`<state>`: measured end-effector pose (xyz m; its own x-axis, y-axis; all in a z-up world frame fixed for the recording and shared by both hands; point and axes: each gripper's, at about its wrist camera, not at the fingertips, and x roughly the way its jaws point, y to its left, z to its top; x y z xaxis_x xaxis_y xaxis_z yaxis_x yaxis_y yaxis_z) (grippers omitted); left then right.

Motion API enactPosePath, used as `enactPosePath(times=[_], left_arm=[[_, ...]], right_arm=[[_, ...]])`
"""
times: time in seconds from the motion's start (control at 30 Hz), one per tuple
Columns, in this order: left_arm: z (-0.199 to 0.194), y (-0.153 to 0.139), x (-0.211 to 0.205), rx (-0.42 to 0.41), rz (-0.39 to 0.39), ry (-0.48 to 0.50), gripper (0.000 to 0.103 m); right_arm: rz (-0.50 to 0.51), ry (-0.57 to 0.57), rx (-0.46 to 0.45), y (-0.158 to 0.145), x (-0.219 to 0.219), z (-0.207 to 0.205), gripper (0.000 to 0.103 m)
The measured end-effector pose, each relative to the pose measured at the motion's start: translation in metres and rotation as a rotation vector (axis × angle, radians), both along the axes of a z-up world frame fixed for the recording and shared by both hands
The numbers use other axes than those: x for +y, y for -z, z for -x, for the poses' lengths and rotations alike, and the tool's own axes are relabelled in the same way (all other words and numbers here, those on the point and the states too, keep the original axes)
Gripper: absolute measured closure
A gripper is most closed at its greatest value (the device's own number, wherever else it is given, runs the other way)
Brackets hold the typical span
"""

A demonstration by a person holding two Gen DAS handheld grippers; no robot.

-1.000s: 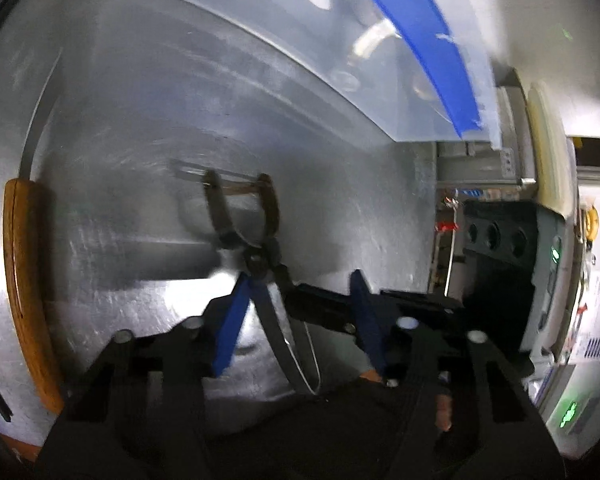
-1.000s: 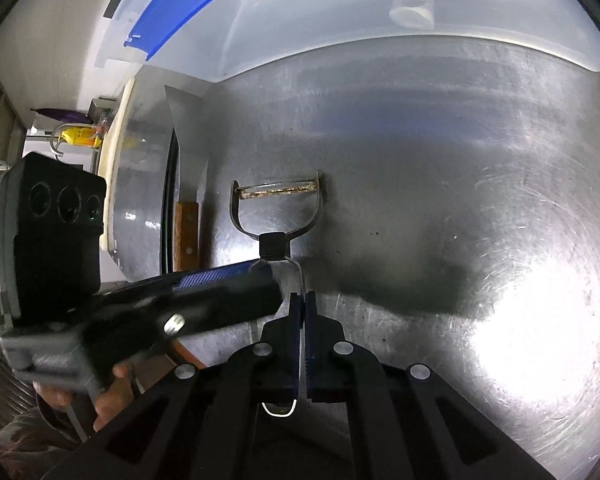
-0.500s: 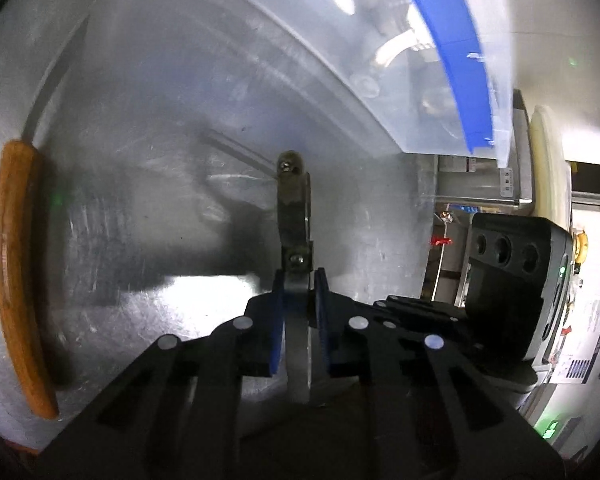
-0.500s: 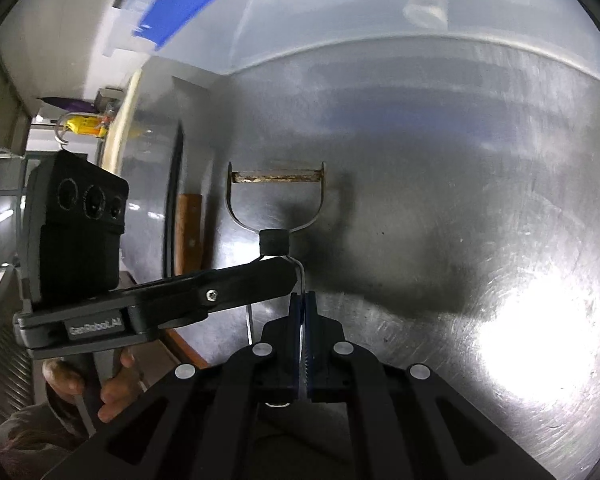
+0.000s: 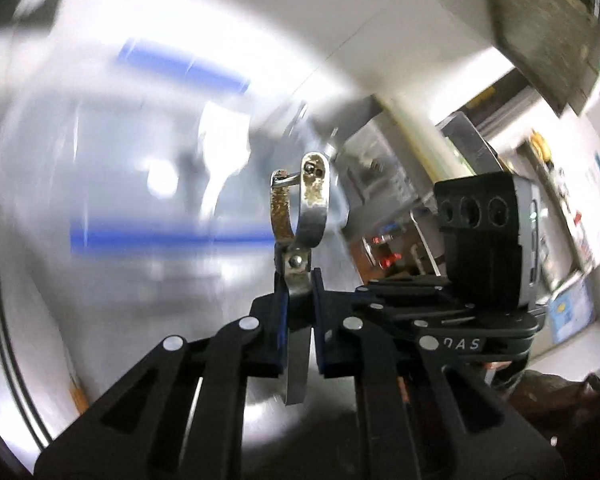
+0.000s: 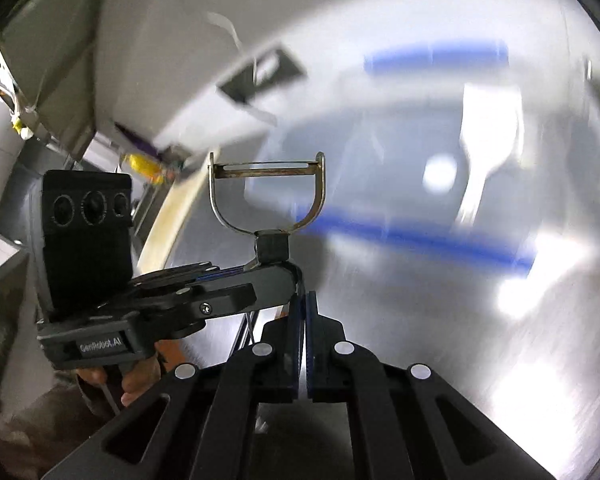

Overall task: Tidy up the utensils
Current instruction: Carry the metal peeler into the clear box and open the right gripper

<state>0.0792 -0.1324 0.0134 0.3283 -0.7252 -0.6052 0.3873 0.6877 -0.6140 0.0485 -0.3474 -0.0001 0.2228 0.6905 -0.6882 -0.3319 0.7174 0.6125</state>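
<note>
A metal Y-shaped peeler (image 5: 300,216) with a rusty blade is held up in the air above the steel table. My left gripper (image 5: 298,308) is shut on its handle just below the head. In the right wrist view the peeler (image 6: 266,196) stands upright with its blade across the top, and my right gripper (image 6: 302,312) is shut on the thin wire handle lower down. The left gripper's body (image 6: 148,304) comes in from the left and crosses just above my right fingertips.
A clear plastic bin with blue rim stripes (image 6: 416,236) lies ahead, blurred by motion; it also shows in the left wrist view (image 5: 160,236). The steel table (image 6: 440,340) is below. Shelves and appliances (image 5: 384,184) stand to the right.
Both grippers have lifted the peeler off the table and tilted upward. The left gripper, open around the handle a second ago, closed on it. The wooden-handled knife has left view.
</note>
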Motion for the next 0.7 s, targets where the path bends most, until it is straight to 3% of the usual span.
enactPosePath(times=[0.1, 0.23, 0.47, 0.7], left_arm=[[-0.047, -0.022, -0.022, -0.042, -0.022, 0.033, 0.094], [-0.121, -0.012, -0.056, 0.020, -0.043, 0.095, 0.094], [-0.198, 0.075, -0.097, 0.265, -0.080, 0.169, 0.094], [-0.220, 0.127, -0.106, 0.383, -0.187, 0.181, 0.094]], right_arm=[[0.046, 0.067, -0.069, -0.020, -0.012, -0.041, 0.099], [0.134, 0.148, -0.050, -0.011, -0.034, -0.099, 0.099], [0.275, 0.208, 0.108, 0.066, -0.055, -0.163, 0.098], [0.358, 0.177, 0.217, 0.112, -0.049, -0.191, 0.099]])
